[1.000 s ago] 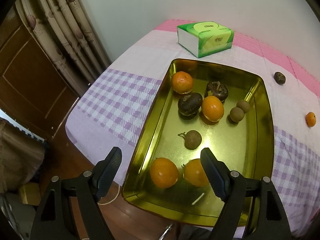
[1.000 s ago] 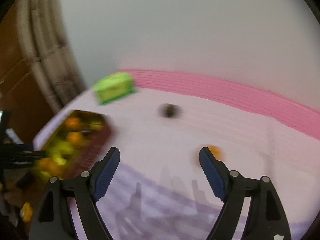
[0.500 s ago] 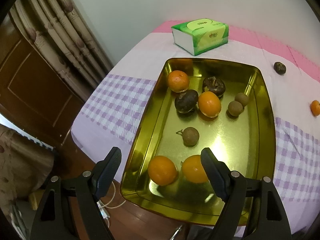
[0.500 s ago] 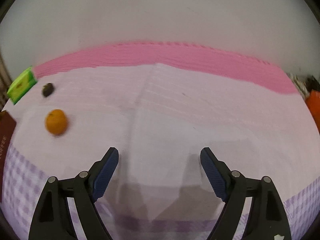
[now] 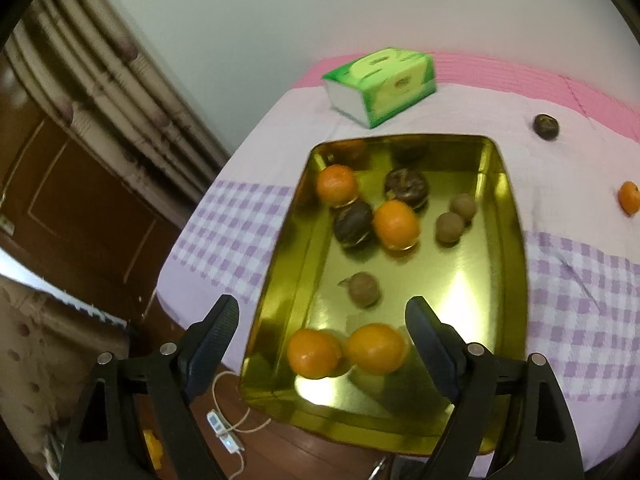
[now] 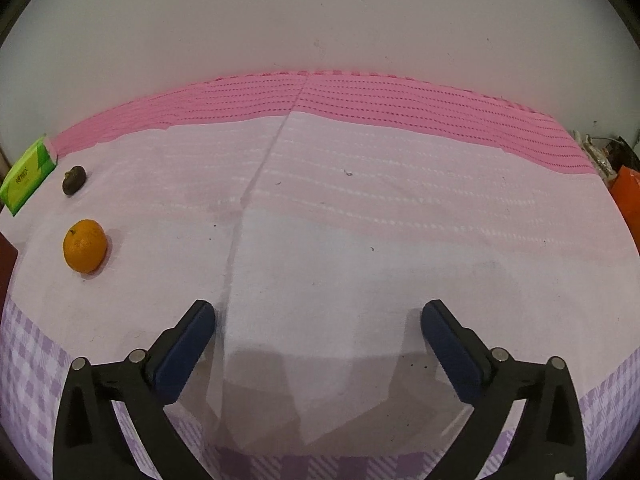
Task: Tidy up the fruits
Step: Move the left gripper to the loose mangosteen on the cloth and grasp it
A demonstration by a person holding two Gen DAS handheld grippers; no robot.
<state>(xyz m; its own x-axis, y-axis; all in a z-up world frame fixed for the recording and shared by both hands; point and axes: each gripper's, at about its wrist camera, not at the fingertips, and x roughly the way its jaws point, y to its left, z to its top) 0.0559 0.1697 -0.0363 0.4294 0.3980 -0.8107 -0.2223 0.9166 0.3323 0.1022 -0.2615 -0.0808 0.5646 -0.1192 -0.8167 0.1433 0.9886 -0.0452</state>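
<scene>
A gold metal tray (image 5: 508,248) on the table's near left holds several oranges, two dark passion fruits and three small brown longans. My left gripper (image 5: 322,326) is open and empty above the tray's near end, over two oranges (image 5: 374,347). One loose orange (image 6: 85,245) and one dark fruit (image 6: 74,179) lie on the pink cloth right of the tray; they also show in the left wrist view as an orange (image 5: 629,197) and a dark fruit (image 5: 546,126). My right gripper (image 6: 318,326) is open and empty over bare cloth, well right of both.
A green tissue box (image 5: 380,84) stands behind the tray, also at the left edge of the right wrist view (image 6: 26,176). A wall runs behind the table. A curtain (image 5: 100,80) and wooden door are to the left. An orange bag (image 6: 628,196) sits at the far right.
My right gripper swung right, away from the tray, then settled; the loose orange and dark fruit now sit at its far left. My left gripper drifted back and left, still open over the tray.
</scene>
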